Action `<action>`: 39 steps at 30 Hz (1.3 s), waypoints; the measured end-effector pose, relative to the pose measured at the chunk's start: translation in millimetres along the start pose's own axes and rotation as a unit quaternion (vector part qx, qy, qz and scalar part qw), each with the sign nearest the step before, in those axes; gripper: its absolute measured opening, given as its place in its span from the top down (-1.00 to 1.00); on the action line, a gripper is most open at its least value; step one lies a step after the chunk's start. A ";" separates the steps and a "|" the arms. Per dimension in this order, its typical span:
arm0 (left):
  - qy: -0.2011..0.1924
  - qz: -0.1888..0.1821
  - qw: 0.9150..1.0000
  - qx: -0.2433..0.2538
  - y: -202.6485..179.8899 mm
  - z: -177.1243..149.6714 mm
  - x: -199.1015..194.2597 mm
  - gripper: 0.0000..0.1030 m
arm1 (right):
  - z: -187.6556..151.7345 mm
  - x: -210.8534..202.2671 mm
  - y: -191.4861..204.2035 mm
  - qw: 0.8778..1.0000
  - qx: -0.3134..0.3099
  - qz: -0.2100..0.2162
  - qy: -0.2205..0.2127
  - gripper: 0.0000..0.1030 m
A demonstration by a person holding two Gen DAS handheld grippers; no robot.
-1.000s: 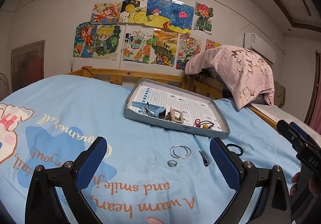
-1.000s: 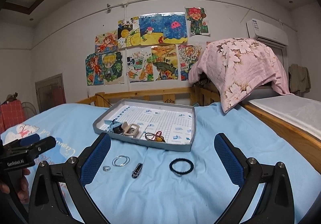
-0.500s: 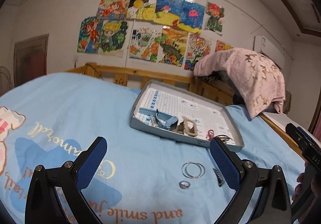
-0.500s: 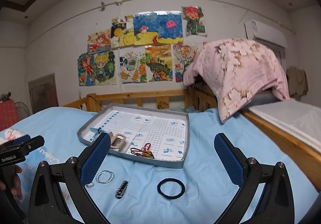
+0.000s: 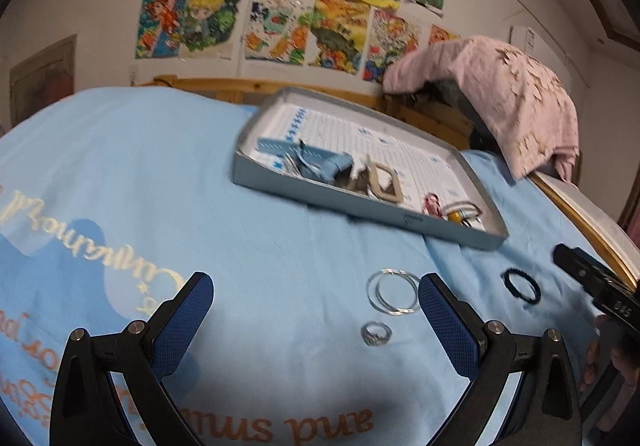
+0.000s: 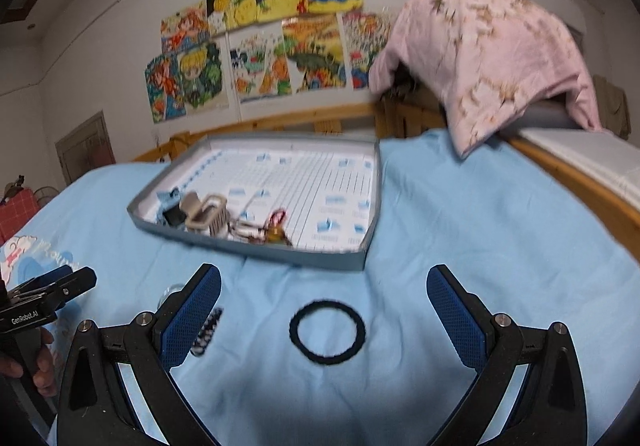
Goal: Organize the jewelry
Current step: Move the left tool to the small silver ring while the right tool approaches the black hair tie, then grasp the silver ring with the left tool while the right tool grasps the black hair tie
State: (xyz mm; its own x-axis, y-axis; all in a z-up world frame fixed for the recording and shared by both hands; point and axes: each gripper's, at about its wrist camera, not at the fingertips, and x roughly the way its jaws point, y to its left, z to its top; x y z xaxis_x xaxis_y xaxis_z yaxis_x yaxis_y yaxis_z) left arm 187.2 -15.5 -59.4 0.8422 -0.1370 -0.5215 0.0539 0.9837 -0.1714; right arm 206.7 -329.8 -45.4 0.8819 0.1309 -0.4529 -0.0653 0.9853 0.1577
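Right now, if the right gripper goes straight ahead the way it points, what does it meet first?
Most likely the black hair tie, lying on the sheet centred between the open right gripper fingers. Beyond it sits the tray. Depth is unclear, so it may press into the sheet around the tie.

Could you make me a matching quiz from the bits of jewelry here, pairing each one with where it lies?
Things:
1. black hair tie
2. pair of silver hoops
3. small silver ring
4. beige square buckle

Places:
A. inside the grey tray
B. on the sheet, just in front of the hoops
C. on the sheet, centred between the right gripper's fingers
D. on the sheet, beside the left gripper's right finger

Pairs: 1-C, 2-D, 3-B, 4-A
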 end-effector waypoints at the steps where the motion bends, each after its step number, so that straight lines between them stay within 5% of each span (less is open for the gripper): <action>1: 0.004 -0.006 1.000 0.001 0.2 -0.9 1.3 -1.00 | -2.9 4.3 0.0 1.000 -0.001 0.003 0.010 -0.93; 5: 0.022 -0.028 0.999 0.011 -3.5 -8.1 9.3 -0.92 | -12.4 23.1 1.5 0.999 -0.007 0.014 0.048 -0.52; 8: 0.044 -0.045 0.998 0.015 -5.8 -13.2 17.4 -0.76 | -17.3 34.6 0.1 0.997 -0.005 0.019 0.071 -0.40; 22: 0.105 -0.094 0.989 0.034 -16.0 -27.3 41.8 -0.10 | -30.0 56.3 7.4 0.993 -0.015 0.021 0.118 -0.19; 30: 0.131 -0.110 0.984 0.042 -20.9 -28.0 52.1 0.61 | -31.5 59.8 9.0 0.991 -0.017 0.024 0.127 0.11; 39: 0.127 -0.127 0.982 0.050 -24.6 -28.8 49.4 0.61 | -36.1 60.3 12.7 0.990 -0.020 0.034 0.138 0.70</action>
State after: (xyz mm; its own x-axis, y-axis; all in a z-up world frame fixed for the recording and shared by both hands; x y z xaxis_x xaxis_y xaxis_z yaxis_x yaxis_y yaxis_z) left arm 212.1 -49.8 -105.0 0.6344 -0.3915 -0.6666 0.3078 0.9189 -0.2468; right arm 242.3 -305.4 -102.4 0.7138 0.2161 -0.6662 -0.1424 0.9761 0.1641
